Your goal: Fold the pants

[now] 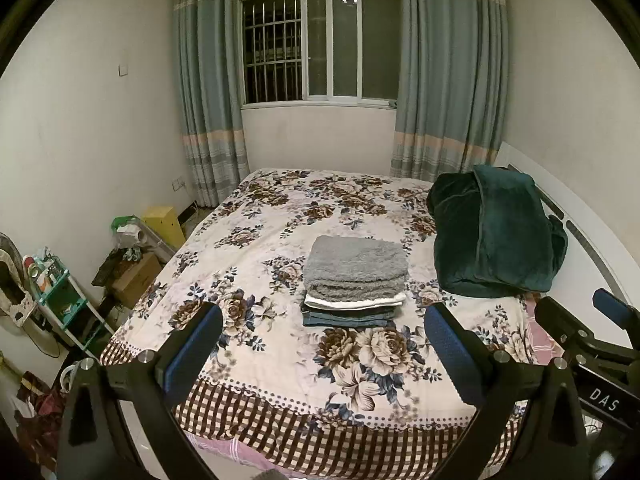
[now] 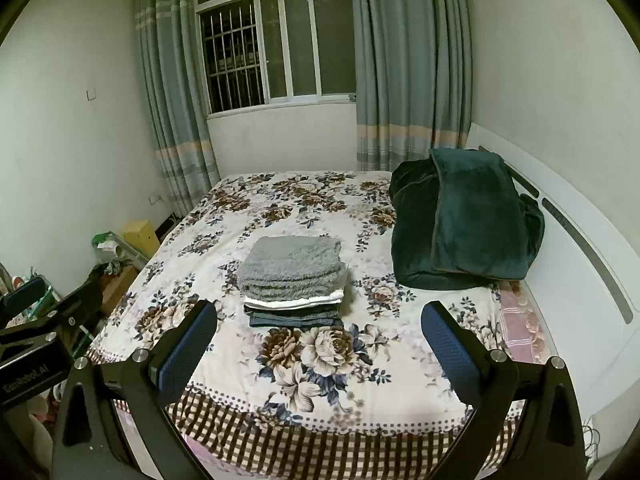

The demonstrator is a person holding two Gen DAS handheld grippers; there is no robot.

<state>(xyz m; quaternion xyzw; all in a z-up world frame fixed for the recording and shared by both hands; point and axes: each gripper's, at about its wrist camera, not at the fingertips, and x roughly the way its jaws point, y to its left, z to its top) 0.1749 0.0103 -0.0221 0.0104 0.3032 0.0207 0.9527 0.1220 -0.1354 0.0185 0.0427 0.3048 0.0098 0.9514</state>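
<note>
The bed (image 1: 280, 216), covered by a floral sheet with a checked border, lies ahead of both claws. A stack of folded clothes (image 1: 354, 280) rests on it straight ahead of the left gripper (image 1: 324, 340) and slightly left of centre before the right gripper (image 2: 320, 338). A dark green blanket (image 1: 496, 236) lies heaped farther off to the right.
</note>
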